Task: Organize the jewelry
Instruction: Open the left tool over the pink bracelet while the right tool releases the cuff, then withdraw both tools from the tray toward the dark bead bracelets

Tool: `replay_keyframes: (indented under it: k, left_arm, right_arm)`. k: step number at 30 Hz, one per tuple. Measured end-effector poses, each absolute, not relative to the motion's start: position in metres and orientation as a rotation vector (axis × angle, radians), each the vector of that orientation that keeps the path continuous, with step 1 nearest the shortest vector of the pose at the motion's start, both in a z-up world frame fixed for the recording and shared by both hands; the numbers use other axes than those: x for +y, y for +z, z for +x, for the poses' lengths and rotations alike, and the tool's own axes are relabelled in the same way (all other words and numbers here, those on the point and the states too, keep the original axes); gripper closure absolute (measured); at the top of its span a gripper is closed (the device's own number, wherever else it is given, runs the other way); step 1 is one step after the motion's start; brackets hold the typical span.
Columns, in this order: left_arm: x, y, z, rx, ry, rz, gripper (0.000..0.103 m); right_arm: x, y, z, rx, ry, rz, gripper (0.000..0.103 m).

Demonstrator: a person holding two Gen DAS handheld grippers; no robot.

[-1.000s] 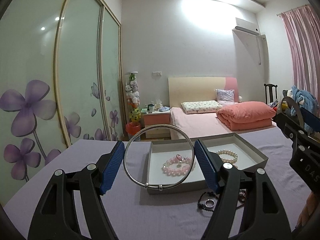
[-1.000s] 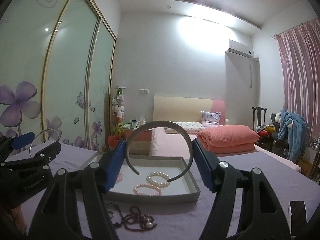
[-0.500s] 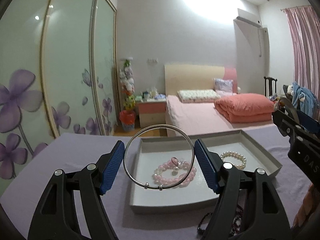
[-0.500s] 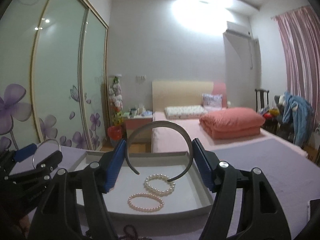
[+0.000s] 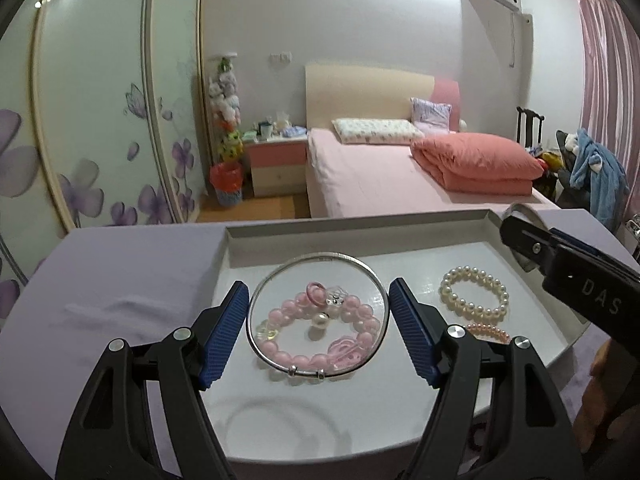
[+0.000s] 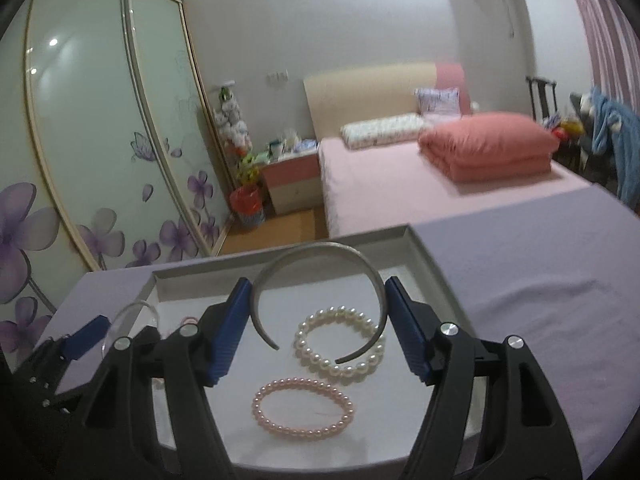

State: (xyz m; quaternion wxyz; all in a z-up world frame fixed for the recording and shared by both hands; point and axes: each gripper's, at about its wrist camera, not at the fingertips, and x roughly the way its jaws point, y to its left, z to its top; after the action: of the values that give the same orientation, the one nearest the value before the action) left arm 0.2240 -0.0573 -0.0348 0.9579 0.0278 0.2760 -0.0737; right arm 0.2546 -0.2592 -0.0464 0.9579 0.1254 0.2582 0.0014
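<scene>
Over the white tray (image 5: 360, 236) on the purple table (image 5: 112, 288), the left gripper (image 5: 318, 334) grips a silver bangle (image 5: 318, 372) between its blue pads, above a pink bracelet (image 5: 352, 320). The right gripper (image 6: 316, 328) clamps a grey cuff (image 6: 316, 250) above a pearl bracelet (image 6: 320, 320) and a pink pearl one (image 6: 304, 408).

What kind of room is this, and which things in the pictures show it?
It is most likely a bedroom in a home. A bed with a folded pink quilt stands against the far wall, a small nightstand is beside it, and a wardrobe with flowered sliding doors fills the left side.
</scene>
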Motion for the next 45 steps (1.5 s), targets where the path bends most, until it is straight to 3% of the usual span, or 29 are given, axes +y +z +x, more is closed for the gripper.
replay_keyframes:
  k: [3, 19, 22, 27, 37, 45]
  left_arm:
    - [-0.051, -0.032, 0.224, 0.552, -0.145, 0.048, 0.023]
    - [0.012, -0.010, 0.166, 0.539, -0.072, -0.052, 0.023]
    - [0.010, -0.019, 0.158, 0.588, -0.108, -0.051, 0.027]
    - [-0.006, -0.040, 0.151, 0.704, -0.210, -0.025, 0.043]
    - [-0.038, -0.057, 0.135, 0.824, -0.316, -0.082, 0.044]
    - [-0.068, -0.080, 0.136, 0.882, -0.245, 0.127, 0.044]
  right_arm:
    - [-0.267, -0.044, 0.249, 0.499, -0.006, 0.284, 0.033]
    - [-0.284, -0.033, 0.167, 0.479, -0.005, 0.264, 0.039]
    - [-0.278, -0.043, 0.152, 0.537, 0.015, 0.237, 0.044]
    - [-0.266, -0.060, 0.134, 0.649, 0.053, 0.171, 0.059]
    - [-0.262, -0.072, 0.119, 0.670, 0.059, 0.154, 0.059]
    - [-0.270, -0.072, 0.119, 0.667, 0.064, 0.174, 0.059]
